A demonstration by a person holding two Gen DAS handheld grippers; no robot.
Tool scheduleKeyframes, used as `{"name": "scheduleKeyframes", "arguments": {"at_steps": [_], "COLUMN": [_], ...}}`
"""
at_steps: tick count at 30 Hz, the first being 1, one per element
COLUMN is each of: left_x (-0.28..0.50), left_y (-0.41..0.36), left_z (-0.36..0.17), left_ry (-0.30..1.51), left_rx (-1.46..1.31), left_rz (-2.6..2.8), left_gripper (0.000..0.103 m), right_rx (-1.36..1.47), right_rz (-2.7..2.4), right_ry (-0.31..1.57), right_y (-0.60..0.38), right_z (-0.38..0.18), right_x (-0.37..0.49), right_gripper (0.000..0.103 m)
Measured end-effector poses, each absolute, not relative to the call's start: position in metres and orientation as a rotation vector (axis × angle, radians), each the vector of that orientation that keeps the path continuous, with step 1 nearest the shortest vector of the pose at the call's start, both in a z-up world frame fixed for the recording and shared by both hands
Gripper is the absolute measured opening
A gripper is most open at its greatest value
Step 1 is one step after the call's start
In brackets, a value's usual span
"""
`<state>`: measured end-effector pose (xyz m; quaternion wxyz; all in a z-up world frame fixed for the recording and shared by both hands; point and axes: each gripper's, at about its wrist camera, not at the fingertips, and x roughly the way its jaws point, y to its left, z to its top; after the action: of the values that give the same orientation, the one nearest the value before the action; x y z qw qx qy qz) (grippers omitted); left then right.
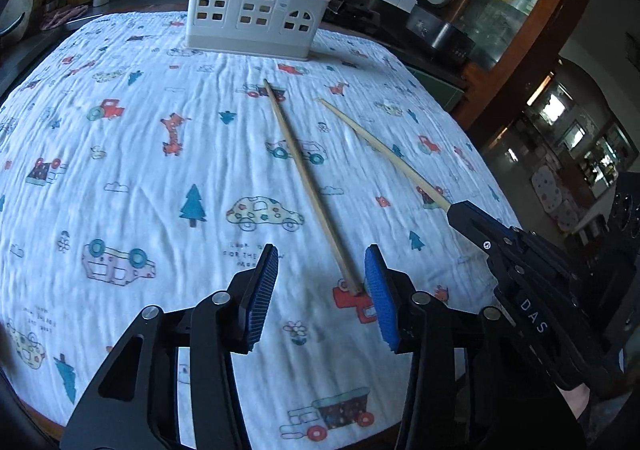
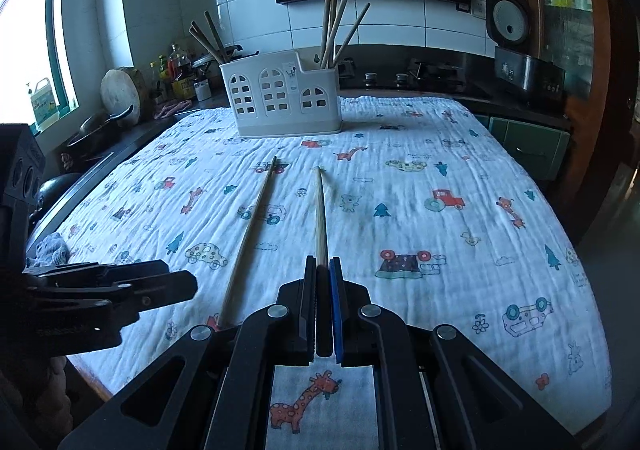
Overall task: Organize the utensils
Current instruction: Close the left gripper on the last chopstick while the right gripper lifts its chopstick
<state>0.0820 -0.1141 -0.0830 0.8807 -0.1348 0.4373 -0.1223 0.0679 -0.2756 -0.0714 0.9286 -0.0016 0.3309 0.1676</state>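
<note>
A bare wooden chopstick (image 1: pixel 308 186) lies on the printed cloth. Its near end rests between the blue pads of my left gripper (image 1: pixel 322 254), close to the right-hand pad; the pads stand apart and do not press it. My right gripper (image 2: pixel 322 264) is shut on the near end of a second chopstick (image 2: pixel 320 210), whose far tip points toward the white utensil holder (image 2: pixel 284 102). In the left wrist view the right gripper (image 1: pixel 460 212) comes in from the right with that chopstick (image 1: pixel 384 150). The holder (image 1: pixel 252 6) stands at the table's far side, with several chopsticks upright in it.
The table wears a white cloth (image 2: pixel 440 250) printed with cars and trees. A grey rag (image 2: pixel 48 250) lies at its left edge. A counter with bottles (image 2: pixel 176 70), a pan and a round board runs along the left. A rice cooker (image 2: pixel 508 18) and a wooden cabinet stand at the back right.
</note>
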Motion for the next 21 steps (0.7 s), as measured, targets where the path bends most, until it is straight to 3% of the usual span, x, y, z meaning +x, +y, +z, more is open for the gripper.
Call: {"name": "scheduleKeyframes", "arguments": {"at_steps": [11, 21], "left_x": [0.108, 0.114], "left_y": [-0.130, -0.142], "left_z": [-0.098, -0.099], "left_ry": [0.940, 0.935], "left_rx": [-0.260, -0.207], "left_rz": [-0.205, -0.156], "left_gripper": [0.022, 0.018], "right_rx": [0.022, 0.024], "right_rz": [0.347, 0.348], "right_ry": [0.679, 0.677], "right_y": [-0.289, -0.291], "right_z": [-0.076, -0.076], "right_x": [0.065, 0.065], "right_gripper": [0.006, 0.006]}}
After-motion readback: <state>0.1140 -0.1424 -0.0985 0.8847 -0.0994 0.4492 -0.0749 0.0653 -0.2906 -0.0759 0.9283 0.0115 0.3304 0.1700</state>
